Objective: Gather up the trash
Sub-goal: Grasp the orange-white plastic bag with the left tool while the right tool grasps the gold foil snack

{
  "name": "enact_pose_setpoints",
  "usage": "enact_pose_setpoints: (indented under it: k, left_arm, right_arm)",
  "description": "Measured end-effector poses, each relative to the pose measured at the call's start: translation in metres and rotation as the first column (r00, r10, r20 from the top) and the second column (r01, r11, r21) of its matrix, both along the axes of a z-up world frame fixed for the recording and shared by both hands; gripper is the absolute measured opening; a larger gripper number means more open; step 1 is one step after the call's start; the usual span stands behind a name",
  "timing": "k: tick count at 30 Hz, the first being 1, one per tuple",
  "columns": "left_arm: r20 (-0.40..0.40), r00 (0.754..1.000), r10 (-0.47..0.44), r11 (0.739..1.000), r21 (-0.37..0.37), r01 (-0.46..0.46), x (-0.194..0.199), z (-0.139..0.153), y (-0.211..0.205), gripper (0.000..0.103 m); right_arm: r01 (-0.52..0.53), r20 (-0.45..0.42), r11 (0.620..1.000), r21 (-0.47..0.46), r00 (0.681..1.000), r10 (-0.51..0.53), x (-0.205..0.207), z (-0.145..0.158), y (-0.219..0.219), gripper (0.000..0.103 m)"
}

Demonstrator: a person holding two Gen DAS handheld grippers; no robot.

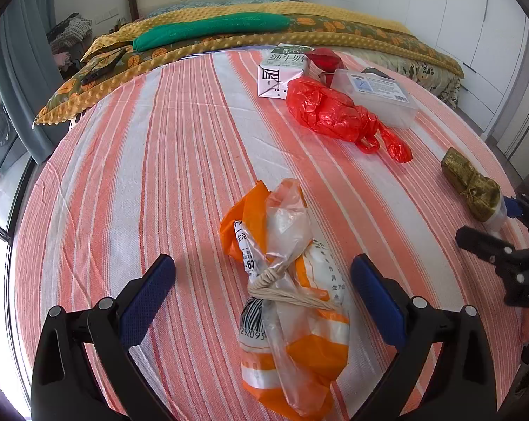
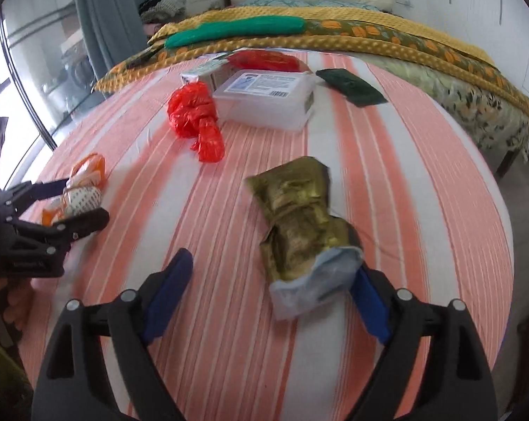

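Striped cloth [image 1: 159,140] before bed [image 1: 229,17] — both grippers' jaws spread, nothing grasped.

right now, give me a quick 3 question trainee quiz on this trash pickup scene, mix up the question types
1. True or false: the left gripper is clamped shut on the orange and clear plastic bag tied with beige string.
2. Which item lies between the open fingers of the right gripper?
A. the crumpled red plastic bag
B. the crumpled gold foil wrapper with a clear plastic end
C. the clear lidded plastic box with a white label
3. Fill in: all the trash rests on an orange and white ______ cloth.

Key: 1 false, its fingers stand open either side of the bag; 2 B; 3 striped.
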State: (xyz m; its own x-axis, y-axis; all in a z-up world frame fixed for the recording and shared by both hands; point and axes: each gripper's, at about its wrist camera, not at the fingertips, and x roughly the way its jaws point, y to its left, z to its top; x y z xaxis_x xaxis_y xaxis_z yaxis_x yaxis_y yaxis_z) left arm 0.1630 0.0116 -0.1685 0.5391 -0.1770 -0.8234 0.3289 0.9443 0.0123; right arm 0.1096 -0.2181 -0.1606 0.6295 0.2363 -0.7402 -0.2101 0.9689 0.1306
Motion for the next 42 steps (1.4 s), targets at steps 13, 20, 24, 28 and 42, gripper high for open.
enact_pose_setpoints:
  k: [13, 20, 24, 28, 42]
  left_arm:
    - [0.000, 1.000, 0.000, 1.000, 0.000, 0.000, 0.000, 0.000, 0.000, 0.099]
    - [0.000, 1.000, 0.000, 1.000, 0.000, 0.000, 0.000, 0.000, 0.000, 0.099]
    - [-0.001, 1.000, -0.001, 1.000, -0.005, 0.001, 0.001, 0.001, 0.001, 0.099]
    - [-0.004, 0.999, -0.034, 0.999, -0.041, 0.034, -0.006, 0.003, 0.011, 0.099]
    - [-0.052, 0.997, -0.053, 0.995, -0.087, 0.048, 0.005, 0.017, 0.015, 0.094]
  right_arm:
    - [-0.037, -0.005, 0.998, -0.060, 0.999, 0.036, -0.001, -0.004, 0.008, 0.094]
    - [-0.037, -0.005, 0.998, -0.059, 0.999, 0.036, 0.001, -0.004, 0.009, 0.094]
    - [-0.039, -0.005, 0.998, -0.048, 0.999, 0.039, 0.000, -0.004, 0.008, 0.094]
    - [-0.103, -0.022, 0.992, 0.076, 0.994, 0.105, -0.007, 0.001, -0.013, 0.094]
    - [-0.196, -0.207, 0.979, -0.057, 0.962, 0.181, 0.046, 0.020, -0.008, 0.079]
